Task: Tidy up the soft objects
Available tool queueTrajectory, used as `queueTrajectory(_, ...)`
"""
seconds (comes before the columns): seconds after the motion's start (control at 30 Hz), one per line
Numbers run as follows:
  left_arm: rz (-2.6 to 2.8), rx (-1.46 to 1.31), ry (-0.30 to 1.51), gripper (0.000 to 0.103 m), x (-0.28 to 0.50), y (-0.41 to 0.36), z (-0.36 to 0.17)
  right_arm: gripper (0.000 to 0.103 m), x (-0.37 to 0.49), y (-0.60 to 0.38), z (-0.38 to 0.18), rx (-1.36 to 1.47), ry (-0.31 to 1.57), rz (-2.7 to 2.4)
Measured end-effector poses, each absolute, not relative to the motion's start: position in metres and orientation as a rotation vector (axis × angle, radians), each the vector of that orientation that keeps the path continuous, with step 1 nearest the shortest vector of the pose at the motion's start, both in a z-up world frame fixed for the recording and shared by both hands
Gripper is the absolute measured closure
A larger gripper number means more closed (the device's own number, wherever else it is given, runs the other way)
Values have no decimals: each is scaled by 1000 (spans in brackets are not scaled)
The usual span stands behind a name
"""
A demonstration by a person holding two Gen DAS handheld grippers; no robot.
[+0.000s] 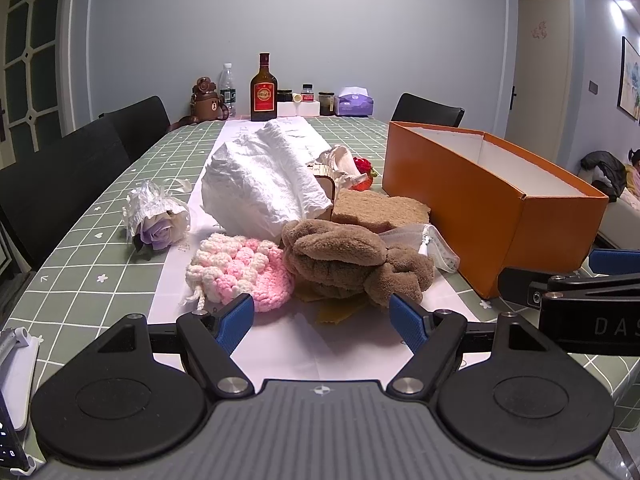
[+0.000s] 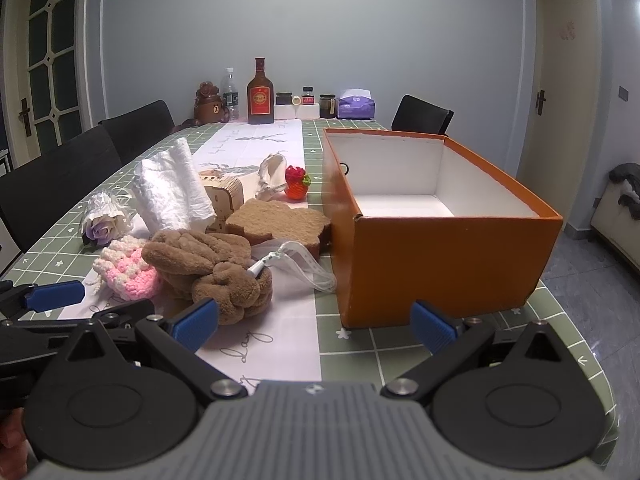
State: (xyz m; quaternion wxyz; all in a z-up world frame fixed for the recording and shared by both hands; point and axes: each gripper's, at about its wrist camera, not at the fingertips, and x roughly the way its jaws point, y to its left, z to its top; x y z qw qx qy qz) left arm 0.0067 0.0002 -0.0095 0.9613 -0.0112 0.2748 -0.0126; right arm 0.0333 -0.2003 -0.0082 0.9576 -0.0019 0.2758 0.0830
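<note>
On the table [image 2: 360, 344], the box [image 2: 444, 264] stands right of the headband [image 2: 200, 256]; the knitted pouch [image 2: 128, 272] lies left, the towel [image 2: 172, 192] behind, bottles [image 2: 260, 96] at the far end.

Open right gripper [image 2: 316, 326] before orange box [image 2: 440, 264], brown plush [image 2: 208, 264] left

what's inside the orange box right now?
Nothing visible: the orange box shows bare white walls and floor in the right wrist view. Its near wall hides the front strip of the floor, so that part is unknown.
</note>
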Motion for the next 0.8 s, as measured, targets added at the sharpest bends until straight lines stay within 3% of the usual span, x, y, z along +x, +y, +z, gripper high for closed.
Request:
queueTrajectory(0.3,-16,-40,563,15,7,8,-12,3,34,-199,-14,-12,543,183)
queueTrajectory(0.5,-29,-53,557,34,9,18,-13,4,38,-200,-21,-2,510,256)
queueTrajectory(0.8,-57,-135,605,37,29,40,-16,34,59,-166,-24,-134,501,417)
